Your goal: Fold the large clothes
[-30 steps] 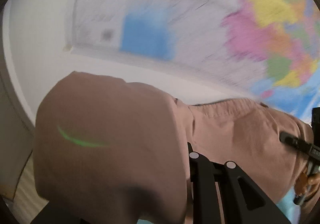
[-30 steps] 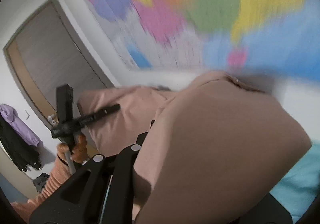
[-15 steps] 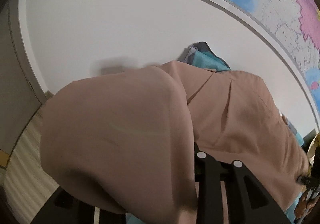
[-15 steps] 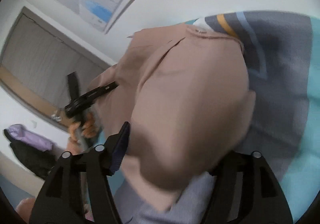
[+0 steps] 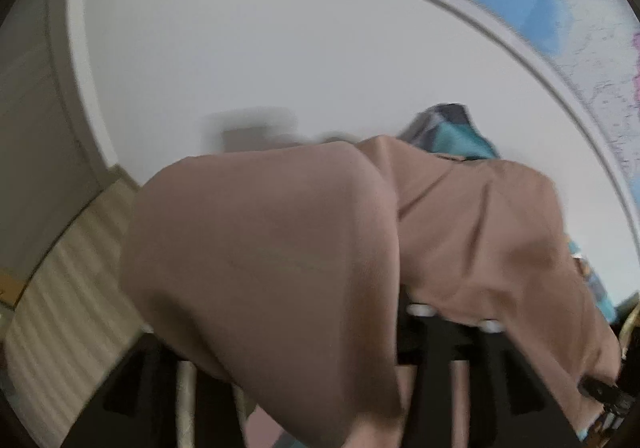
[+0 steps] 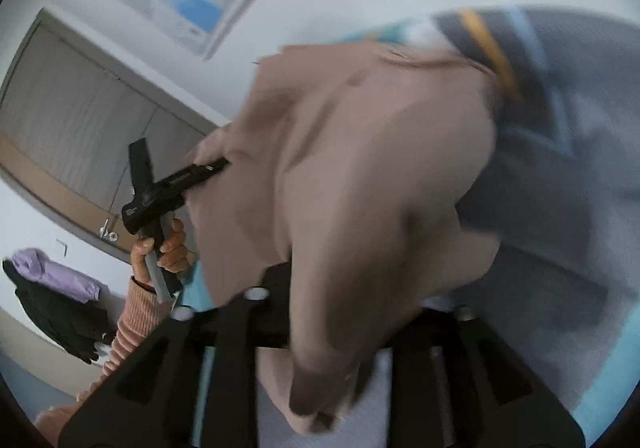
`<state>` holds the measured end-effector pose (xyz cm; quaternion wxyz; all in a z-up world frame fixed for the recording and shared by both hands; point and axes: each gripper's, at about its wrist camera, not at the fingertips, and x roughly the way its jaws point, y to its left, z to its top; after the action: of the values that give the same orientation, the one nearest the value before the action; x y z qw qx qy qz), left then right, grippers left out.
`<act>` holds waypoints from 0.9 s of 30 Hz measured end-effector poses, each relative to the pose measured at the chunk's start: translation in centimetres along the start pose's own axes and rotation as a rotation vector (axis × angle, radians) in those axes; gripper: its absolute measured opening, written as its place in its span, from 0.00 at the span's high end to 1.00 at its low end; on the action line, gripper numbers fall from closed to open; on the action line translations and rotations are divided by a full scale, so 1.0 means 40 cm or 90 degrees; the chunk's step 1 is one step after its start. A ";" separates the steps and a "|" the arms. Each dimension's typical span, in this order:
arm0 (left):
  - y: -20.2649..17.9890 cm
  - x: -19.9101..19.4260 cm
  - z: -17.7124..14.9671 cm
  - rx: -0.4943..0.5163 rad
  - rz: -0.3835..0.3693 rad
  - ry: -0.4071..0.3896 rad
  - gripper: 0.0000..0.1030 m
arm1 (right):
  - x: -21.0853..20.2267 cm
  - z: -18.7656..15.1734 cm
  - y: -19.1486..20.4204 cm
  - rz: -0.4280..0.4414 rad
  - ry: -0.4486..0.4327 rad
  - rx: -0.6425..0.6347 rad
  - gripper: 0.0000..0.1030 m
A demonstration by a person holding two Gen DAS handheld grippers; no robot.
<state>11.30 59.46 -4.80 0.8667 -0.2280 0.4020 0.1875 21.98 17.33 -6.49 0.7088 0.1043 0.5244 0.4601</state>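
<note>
A large pinkish-brown garment (image 5: 280,248) lies over the front of my left gripper (image 5: 316,348) and hides its fingertips. The jaws are opening, and the cloth hangs loose between the two black fingers. In the right wrist view the same garment (image 6: 360,167) bulges between the fingers of my right gripper (image 6: 372,308). Its jaws are opening too, and the pads stand apart from the fold. The left gripper (image 6: 212,167) shows there from the side, tip at the garment's far edge, held by a hand (image 6: 168,244). The garment rests on a grey and teal bedspread (image 6: 560,167).
A white wall with a map poster (image 5: 560,7) rises behind the bed. A grey door (image 6: 80,127) stands at the left, with purple and black clothes (image 6: 52,280) hanging near it. Pale striped flooring (image 5: 60,308) runs along the left. An orange-pink sleeve (image 6: 136,312) covers the person's wrist.
Both grippers sank and tipped down, from the map to the wall and bedspread. Both pairs of jaws spread apart, and the garment now sags loose onto the bed.
</note>
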 end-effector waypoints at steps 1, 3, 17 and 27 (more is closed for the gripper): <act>-0.006 -0.004 -0.004 0.009 0.011 0.000 0.39 | -0.012 -0.008 -0.007 -0.009 -0.001 0.000 0.50; -0.017 -0.018 -0.017 0.027 0.030 0.000 0.30 | -0.046 -0.018 -0.008 -0.033 -0.010 -0.008 0.44; -0.187 -0.320 -0.177 0.201 0.027 -0.142 0.11 | -0.128 -0.013 0.163 -0.159 -0.133 -0.199 0.51; -0.291 -0.193 -0.298 0.201 -0.045 0.018 0.11 | -0.012 -0.039 0.090 -0.190 -0.059 -0.179 0.42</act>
<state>5.25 42.26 -2.73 0.8921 -0.1054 0.4304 0.0880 18.70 18.46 -4.56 0.7999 -0.0532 0.4316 0.4135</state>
